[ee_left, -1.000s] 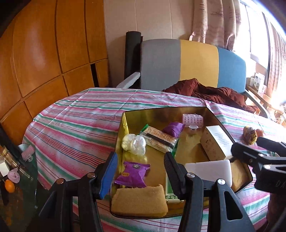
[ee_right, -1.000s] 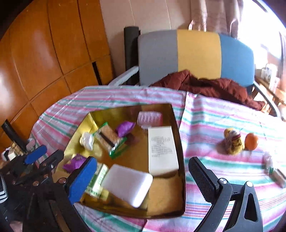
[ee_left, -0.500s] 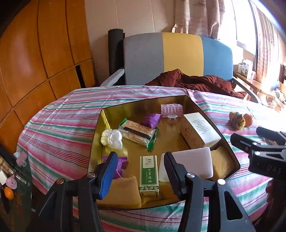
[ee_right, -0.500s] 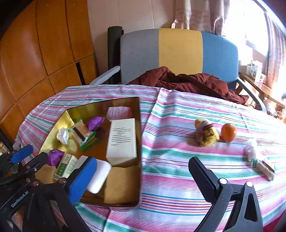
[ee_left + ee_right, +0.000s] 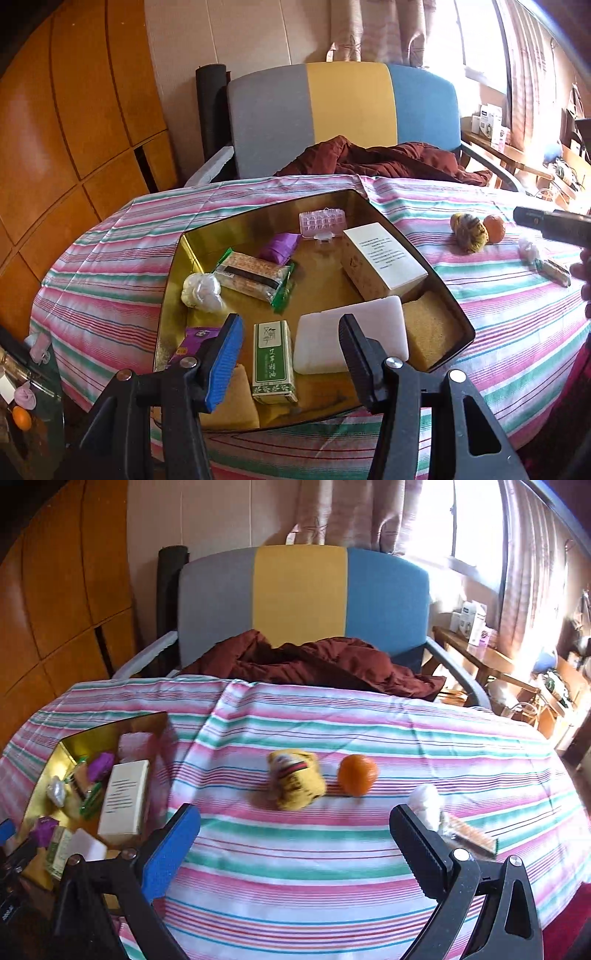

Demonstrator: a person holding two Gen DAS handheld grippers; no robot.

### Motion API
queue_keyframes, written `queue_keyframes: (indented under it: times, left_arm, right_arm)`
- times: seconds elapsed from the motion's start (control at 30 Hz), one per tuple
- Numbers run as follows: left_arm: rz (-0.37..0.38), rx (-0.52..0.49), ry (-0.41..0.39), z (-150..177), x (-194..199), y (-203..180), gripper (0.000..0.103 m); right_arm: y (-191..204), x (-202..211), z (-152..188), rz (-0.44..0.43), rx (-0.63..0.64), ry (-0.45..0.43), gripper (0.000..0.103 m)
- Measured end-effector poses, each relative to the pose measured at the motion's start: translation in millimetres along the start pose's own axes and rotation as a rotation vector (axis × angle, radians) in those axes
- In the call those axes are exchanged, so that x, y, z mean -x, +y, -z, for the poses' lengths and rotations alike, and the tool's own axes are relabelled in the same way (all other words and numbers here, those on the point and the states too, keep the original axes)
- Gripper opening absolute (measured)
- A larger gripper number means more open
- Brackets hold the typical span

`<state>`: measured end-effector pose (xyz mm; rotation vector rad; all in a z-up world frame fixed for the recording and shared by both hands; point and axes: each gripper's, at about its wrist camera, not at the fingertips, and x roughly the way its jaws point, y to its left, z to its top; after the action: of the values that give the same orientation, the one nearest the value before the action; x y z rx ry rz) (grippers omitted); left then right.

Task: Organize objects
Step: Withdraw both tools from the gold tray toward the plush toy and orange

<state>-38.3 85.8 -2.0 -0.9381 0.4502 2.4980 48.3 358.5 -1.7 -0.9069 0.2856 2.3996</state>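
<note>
Desk (image 5: 332, 867): covered in a pink, green and white striped cloth; a chair (image 5: 303, 590) with grey, yellow and blue panels stands behind it, a dark red garment (image 5: 317, 664) heaped on its seat.

Gold tray (image 5: 454, 306), on the desk's left part. Contents:
- white box (image 5: 384, 254) with printed label, right side
- white pad (image 5: 351, 332), near edge, touching the box's near end
- green box (image 5: 273, 358), beside the white pad
- cracker pack (image 5: 255, 277), centre left
- purple wrapper (image 5: 279, 247), behind the cracker pack
- white wrapped sweet (image 5: 201, 293), left wall
- pink plastic case (image 5: 323, 221), far side
- tan sponge (image 5: 430, 332), near right corner

Loose on the cloth, right of the tray: yellow wool ball (image 5: 295, 782), just beside an orange (image 5: 357, 774); a white wrapped lump (image 5: 424, 801) touching a small cracker bar (image 5: 469, 838).

Left tongs (image 5: 290, 354): spread, holding nothing, above the tray's near edge.

Right tongs (image 5: 295, 845): spread wide, holding nothing, above bare cloth nearer than the wool ball.
</note>
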Motion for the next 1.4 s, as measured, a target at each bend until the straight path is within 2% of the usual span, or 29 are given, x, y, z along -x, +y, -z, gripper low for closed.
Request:
queue_keyframes:
  times: [0.2,0.3,0.43,0.53,0.77,0.93,1.1,1.4]
  left_arm:
    - [0.041,-0.026,0.02,-4,-4,-12,0.054]
    - [0.083,-0.026,0.036,-7,-8,-17,0.054]
    - [0.126,-0.009,0.064,-12,-13,-27,0.054]
    - [0.168,-0.011,0.07,-16,-15,-38,0.054]
    - [0.232,-0.099,0.092,-27,-20,-82,0.054]
    - [0.311,-0.125,0.095,-45,-24,-113,0.054]
    - [0.343,-0.154,0.102,-55,-33,-139,0.054]
    - [0.377,-0.14,0.176,-70,-65,-169,0.054]
  right_arm:
    - [-67,-27,-4,0.123,-0.091,0.023,0.103]
    - [-106,-38,5,0.152,-0.229,0.056,0.103]
    - [-144,-37,8,0.13,-0.437,0.07,0.103]
    - [-153,-40,14,0.134,-0.504,0.1,0.103]
    - [-174,-34,21,0.151,-0.616,0.089,0.103]
    - [-205,-21,32,0.14,-0.795,0.034,0.103]
    - [-232,-16,48,0.114,-0.961,0.017,0.103]
    - [-228,-19,47,0.056,-0.958,0.022,0.103]
